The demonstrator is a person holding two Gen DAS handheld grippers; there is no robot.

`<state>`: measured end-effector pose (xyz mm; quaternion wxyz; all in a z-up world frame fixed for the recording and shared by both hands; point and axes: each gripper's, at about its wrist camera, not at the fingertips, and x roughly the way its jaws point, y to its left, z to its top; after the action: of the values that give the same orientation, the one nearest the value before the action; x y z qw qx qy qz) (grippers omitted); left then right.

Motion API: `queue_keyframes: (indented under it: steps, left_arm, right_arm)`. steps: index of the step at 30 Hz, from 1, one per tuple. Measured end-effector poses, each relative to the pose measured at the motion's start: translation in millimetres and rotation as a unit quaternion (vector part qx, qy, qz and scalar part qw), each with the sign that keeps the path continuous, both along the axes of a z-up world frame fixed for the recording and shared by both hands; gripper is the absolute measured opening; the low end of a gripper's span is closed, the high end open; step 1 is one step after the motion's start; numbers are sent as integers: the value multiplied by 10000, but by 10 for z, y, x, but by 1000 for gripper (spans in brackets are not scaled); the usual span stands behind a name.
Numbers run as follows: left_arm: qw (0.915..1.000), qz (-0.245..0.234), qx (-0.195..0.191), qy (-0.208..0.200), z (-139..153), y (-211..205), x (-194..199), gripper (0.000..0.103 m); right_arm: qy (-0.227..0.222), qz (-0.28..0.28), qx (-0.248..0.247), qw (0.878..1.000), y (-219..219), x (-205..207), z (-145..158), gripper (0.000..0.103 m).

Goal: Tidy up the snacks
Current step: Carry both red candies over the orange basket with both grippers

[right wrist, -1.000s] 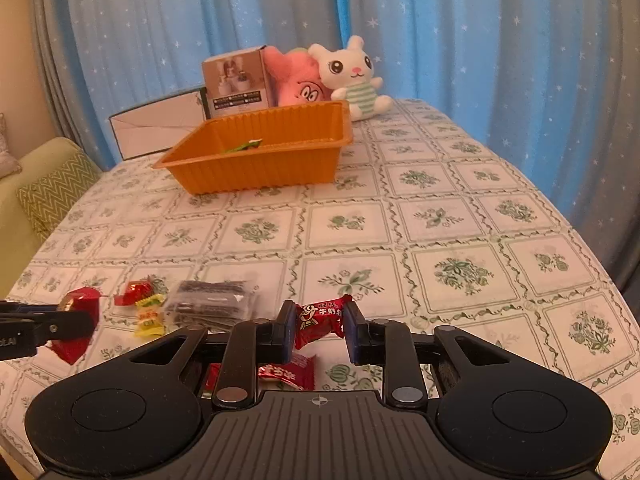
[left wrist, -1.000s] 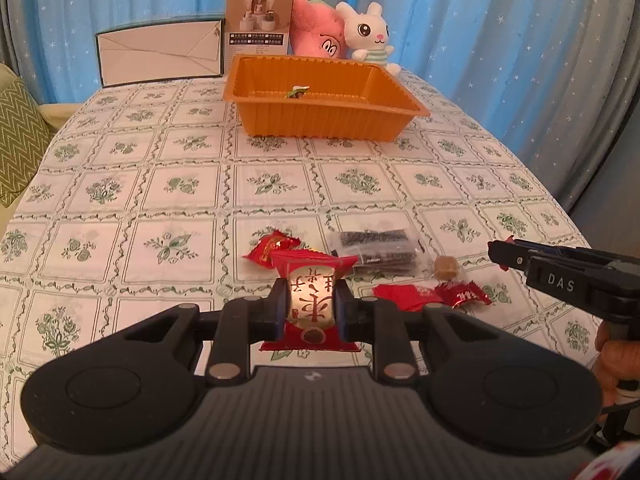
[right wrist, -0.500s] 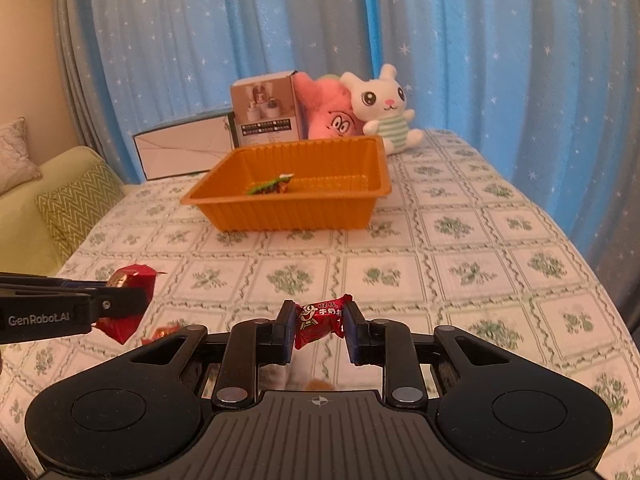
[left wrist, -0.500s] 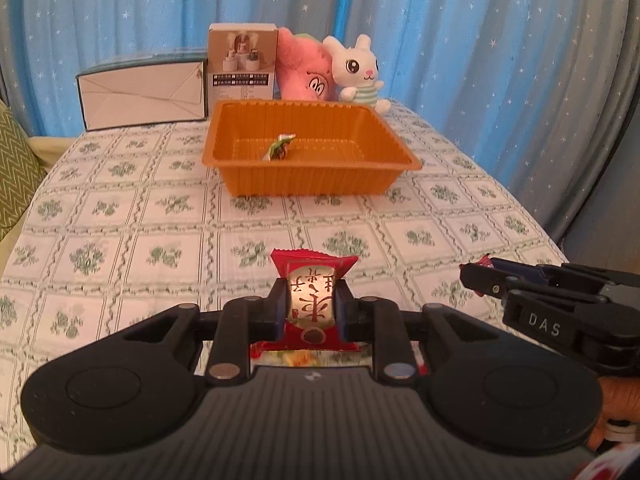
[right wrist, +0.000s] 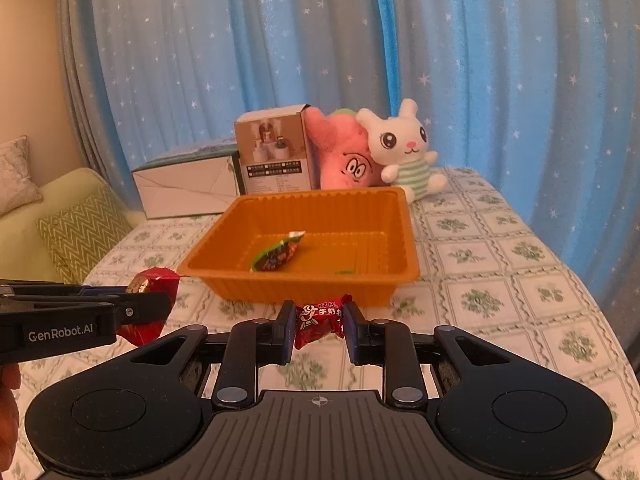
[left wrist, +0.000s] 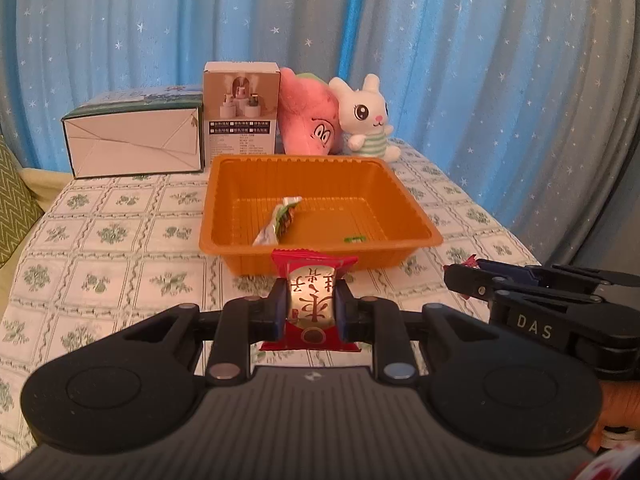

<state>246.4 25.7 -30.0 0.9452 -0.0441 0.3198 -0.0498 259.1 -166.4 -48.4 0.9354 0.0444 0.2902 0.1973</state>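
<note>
My left gripper point(left wrist: 310, 307) is shut on a red-and-gold wrapped snack point(left wrist: 312, 300), held above the table just short of the orange tray's near wall point(left wrist: 320, 258). My right gripper point(right wrist: 318, 322) is shut on a small red milk candy point(right wrist: 320, 320), also just in front of the orange tray point(right wrist: 312, 290). A green-wrapped snack point(left wrist: 280, 220) lies inside the tray, seen in the right wrist view too point(right wrist: 278, 256). The left gripper with its red snack shows at the left of the right wrist view point(right wrist: 148, 304); the right gripper shows at the right of the left wrist view point(left wrist: 520, 292).
Behind the tray stand a white flat box point(left wrist: 134, 140), a small product box point(left wrist: 240, 108), a pink plush point(left wrist: 310, 124) and a white bunny plush point(left wrist: 366, 116). The table has a floral checked cloth point(left wrist: 120, 240). A green sofa with cushion point(right wrist: 76, 232) is on the left.
Both grippers have risen and moved forward toward the orange tray, each still holding its snack. The loose snacks on the table have dropped out of view.
</note>
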Motion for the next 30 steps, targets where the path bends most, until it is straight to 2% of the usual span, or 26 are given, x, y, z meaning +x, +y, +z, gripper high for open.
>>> queue_keyframes:
  steps: [9, 20, 28, 30]
  left_arm:
    - [9996, 117, -172, -184, -34, 185, 560, 21]
    - [9990, 239, -375, -92, -255, 355, 1210, 21]
    - [9993, 188, -336, 9, -352, 374, 1507, 22]
    - [9993, 158, -349, 41, -372, 375, 1531, 28]
  right_arm:
    - [-48, -46, 53, 10000, 155, 599, -16, 26]
    - [138, -118, 174, 9997, 313, 1270, -130, 26]
    - [379, -230, 215, 9988, 339, 1530, -285, 26]
    - [423, -228, 232, 9986, 331, 1556, -311, 26]
